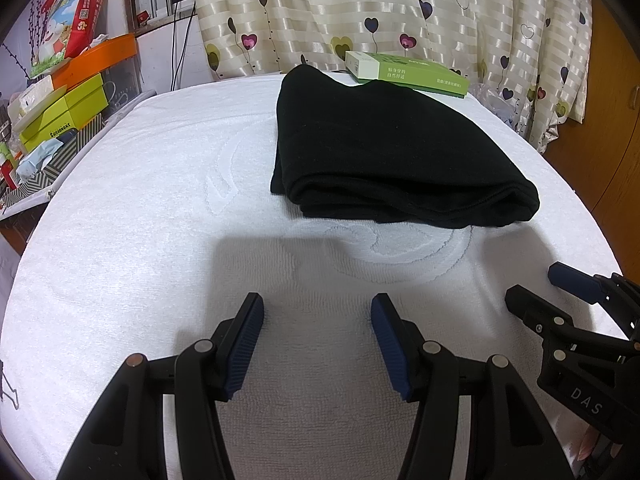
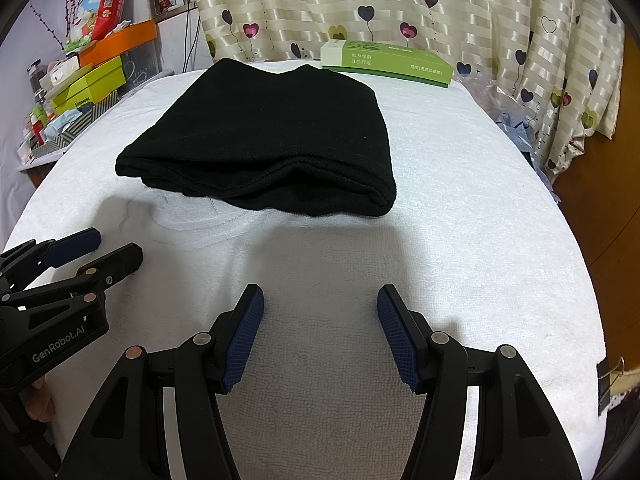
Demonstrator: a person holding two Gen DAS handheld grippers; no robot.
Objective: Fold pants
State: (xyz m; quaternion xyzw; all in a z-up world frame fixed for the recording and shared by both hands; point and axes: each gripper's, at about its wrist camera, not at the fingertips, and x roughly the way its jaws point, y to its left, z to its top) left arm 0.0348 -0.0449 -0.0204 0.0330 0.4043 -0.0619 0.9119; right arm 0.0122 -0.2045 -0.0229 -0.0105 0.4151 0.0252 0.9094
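Black pants (image 1: 384,148) (image 2: 272,140) lie folded into a thick rectangle on the white towel (image 1: 140,200) (image 2: 480,208), towards its far side. My left gripper (image 1: 318,308) hovers open over bare towel, short of the pants' near edge, with nothing between its blue pads. My right gripper (image 2: 320,298) is likewise open and empty, also on the near side of the pants. Each gripper shows in the other's view: the right gripper (image 1: 540,284) at the right edge, the left gripper (image 2: 116,246) at the left edge.
A green box (image 1: 408,72) (image 2: 384,62) lies behind the pants by the heart-patterned curtain (image 1: 360,12). Stacked boxes and clutter (image 1: 60,92) (image 2: 88,76) crowd the left side. A wooden cabinet (image 1: 600,152) stands at the right. A binder clip (image 2: 610,376) grips the towel's right edge.
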